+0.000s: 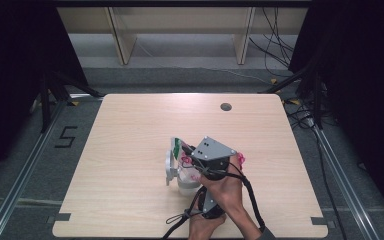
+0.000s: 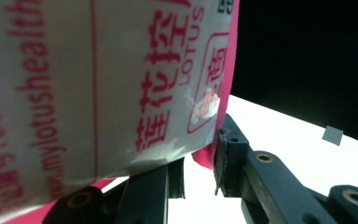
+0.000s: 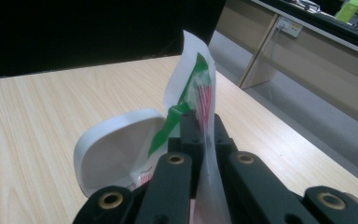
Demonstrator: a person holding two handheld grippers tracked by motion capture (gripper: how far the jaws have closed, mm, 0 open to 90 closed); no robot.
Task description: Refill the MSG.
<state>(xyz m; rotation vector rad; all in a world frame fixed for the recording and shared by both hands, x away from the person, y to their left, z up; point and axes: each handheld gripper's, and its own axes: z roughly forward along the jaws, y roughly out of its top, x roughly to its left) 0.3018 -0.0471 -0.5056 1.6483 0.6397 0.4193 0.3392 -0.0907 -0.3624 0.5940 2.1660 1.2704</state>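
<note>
Pinching the thin top edge of a white plastic bag [image 3: 200,93] with green and red print, the right hand-held gripper [image 3: 204,126] is clenched on it, at the centre of the right gripper view. The left hand-held gripper [image 2: 200,175] grasps another part of a bag, a white face with pink print [image 2: 121,84] that fills the upper left of its view; whether both hold the same bag I cannot tell. In the high view the bundle sits just below the middle of the bench [image 1: 130,125], beside a white open-lidded container [image 1: 172,167]. Judging by this, the bag is held up over the container, and its filling or emptying looks unfinished. Counted: two grippers, one container, at least one bag.
</note>
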